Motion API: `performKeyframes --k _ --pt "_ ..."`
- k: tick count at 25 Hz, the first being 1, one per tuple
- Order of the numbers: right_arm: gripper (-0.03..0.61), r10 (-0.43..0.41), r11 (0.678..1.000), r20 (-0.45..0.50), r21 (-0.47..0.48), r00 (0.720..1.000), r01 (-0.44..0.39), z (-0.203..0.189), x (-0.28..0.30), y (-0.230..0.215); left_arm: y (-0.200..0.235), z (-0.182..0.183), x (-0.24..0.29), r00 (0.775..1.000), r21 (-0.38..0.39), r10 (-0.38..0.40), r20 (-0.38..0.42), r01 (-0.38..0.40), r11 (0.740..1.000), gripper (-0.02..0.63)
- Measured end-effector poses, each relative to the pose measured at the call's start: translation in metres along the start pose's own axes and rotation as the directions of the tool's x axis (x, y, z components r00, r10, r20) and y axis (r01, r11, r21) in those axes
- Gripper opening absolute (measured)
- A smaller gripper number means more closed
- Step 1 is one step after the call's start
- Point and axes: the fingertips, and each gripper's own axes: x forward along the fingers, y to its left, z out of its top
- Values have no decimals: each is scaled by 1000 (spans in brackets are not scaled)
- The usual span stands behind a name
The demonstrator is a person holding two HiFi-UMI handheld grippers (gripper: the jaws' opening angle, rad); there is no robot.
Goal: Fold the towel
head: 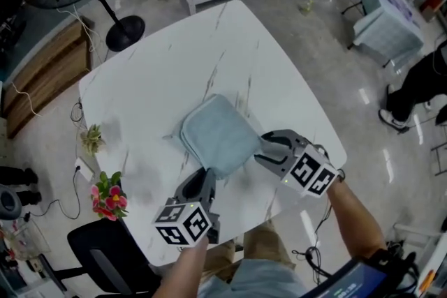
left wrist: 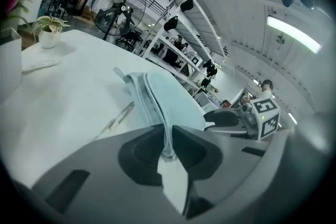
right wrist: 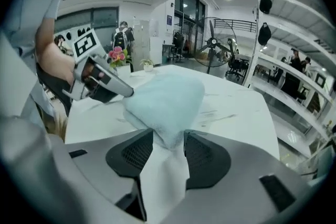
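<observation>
Just ahead of both grippers, pale blue terry towel lies part-folded on white marble-look table, stretching away from person. Its thin near-left corner sits clenched in left gripper; thick bunched near-right corner is grasped by right gripper. Next fold prob. carries near edge fwd, both hands equally close.

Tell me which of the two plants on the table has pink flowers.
The plant beside the black chair; the other plant, farther from the chair, shows only green leaves.
</observation>
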Motion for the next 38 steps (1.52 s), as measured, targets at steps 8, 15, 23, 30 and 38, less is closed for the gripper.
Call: performKeyframes --k 8,15,23,30,38 --pt "85 104 993 148 -74 984 -94 115 7 -16 -6 -4 -7 999 21 40 -8 -40 999 54" --pt "44 325 909 -26 -269 945 -320 140 107 -3 -3 -5 -8 992 21 117 -37 -116 993 54" --pt "26 438 858 -132 -234 889 -457 126 145 0 4 -6 0 984 14 176 -26 -175 984 62" --pt "44 432 900 96 -99 897 -424 176 84 -36 -12 13 -25 989 50 144 25 -145 988 114" --pt "43 91 994 380 24 920 -109 249 -35 -36 -52 128 -113 938 301 86 337 -193 934 80"
